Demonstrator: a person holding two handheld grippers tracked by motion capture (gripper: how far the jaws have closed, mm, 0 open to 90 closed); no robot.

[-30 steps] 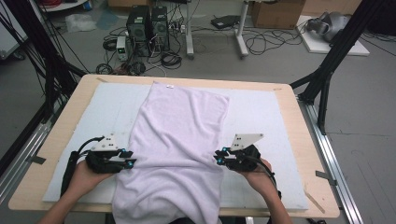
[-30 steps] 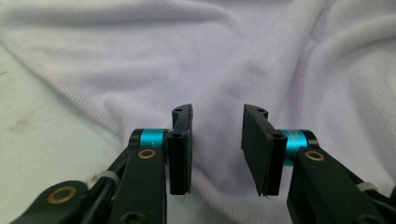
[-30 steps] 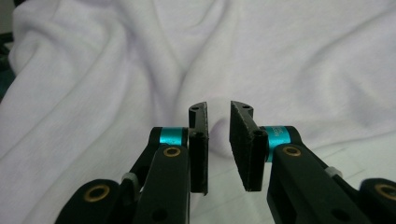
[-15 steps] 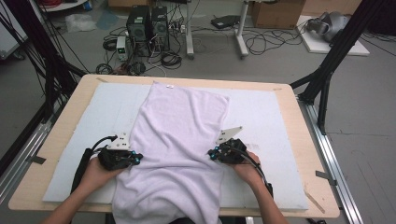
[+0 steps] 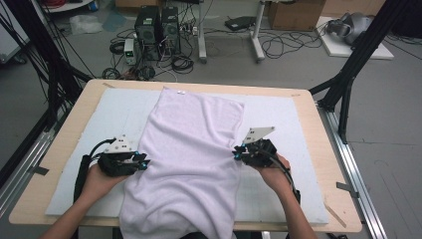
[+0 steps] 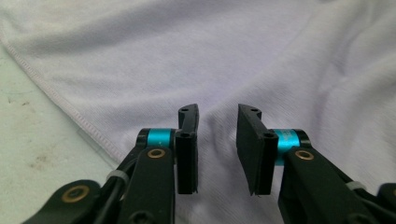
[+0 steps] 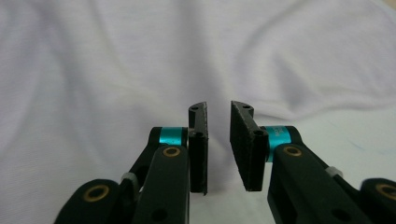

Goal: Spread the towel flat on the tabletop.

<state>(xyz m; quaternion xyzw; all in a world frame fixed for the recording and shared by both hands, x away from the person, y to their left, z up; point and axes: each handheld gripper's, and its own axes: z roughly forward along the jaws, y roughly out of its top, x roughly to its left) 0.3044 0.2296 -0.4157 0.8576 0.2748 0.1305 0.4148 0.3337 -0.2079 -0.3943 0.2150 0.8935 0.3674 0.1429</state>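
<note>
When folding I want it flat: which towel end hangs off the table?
The near end: it droops over the front edge of the table, while the far end lies flat.

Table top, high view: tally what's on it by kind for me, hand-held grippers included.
Towels, pale lilac: 1, the towel
Mats, pale blue-white: 1, the mat
Hand-held grippers, black: 2, the left hand-held gripper and the right hand-held gripper, one at each side edge of the towel
Total: 4
</note>
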